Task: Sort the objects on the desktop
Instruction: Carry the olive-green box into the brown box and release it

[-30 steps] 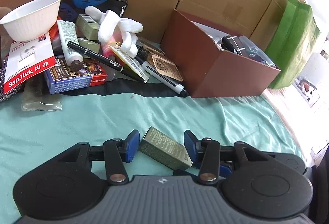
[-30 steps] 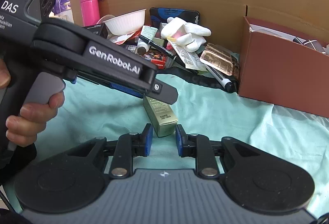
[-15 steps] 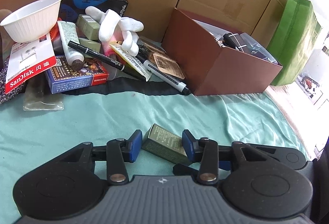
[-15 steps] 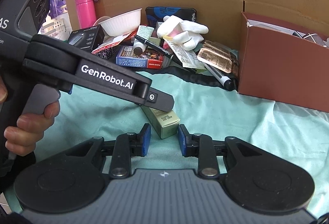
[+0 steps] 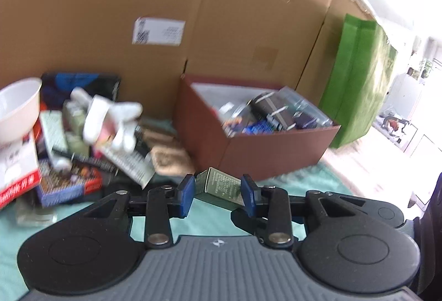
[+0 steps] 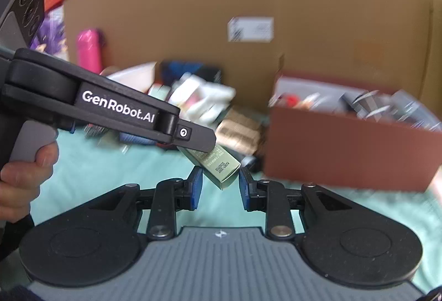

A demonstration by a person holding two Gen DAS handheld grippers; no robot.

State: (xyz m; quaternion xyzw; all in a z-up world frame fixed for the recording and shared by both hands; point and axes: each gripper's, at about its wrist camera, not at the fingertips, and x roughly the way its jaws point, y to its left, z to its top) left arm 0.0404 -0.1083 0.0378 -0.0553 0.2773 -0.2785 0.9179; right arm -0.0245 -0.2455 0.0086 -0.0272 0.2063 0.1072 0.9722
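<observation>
Cardboard wall point(image 5: 221, 11) is seen at back, teal cloth point(image 6: 96, 176) underneath. Brown box point(image 5: 262, 152), part filled w/ items, sits at right; clutter pile point(image 5: 83, 140) w/ white bowl point(image 5: 16, 105) at left. Olive carton point(image 5: 221, 186) is gripped by left gripper point(image 5: 218, 192), jaws closing on it, and appears lifted off cloth, just in front of brown box. Right gripper point(image 6: 220, 187) is seen part open, carton's end between its pads; contact can't be told. Hand point(image 6: 25, 171) holds left gripper's handle.
</observation>
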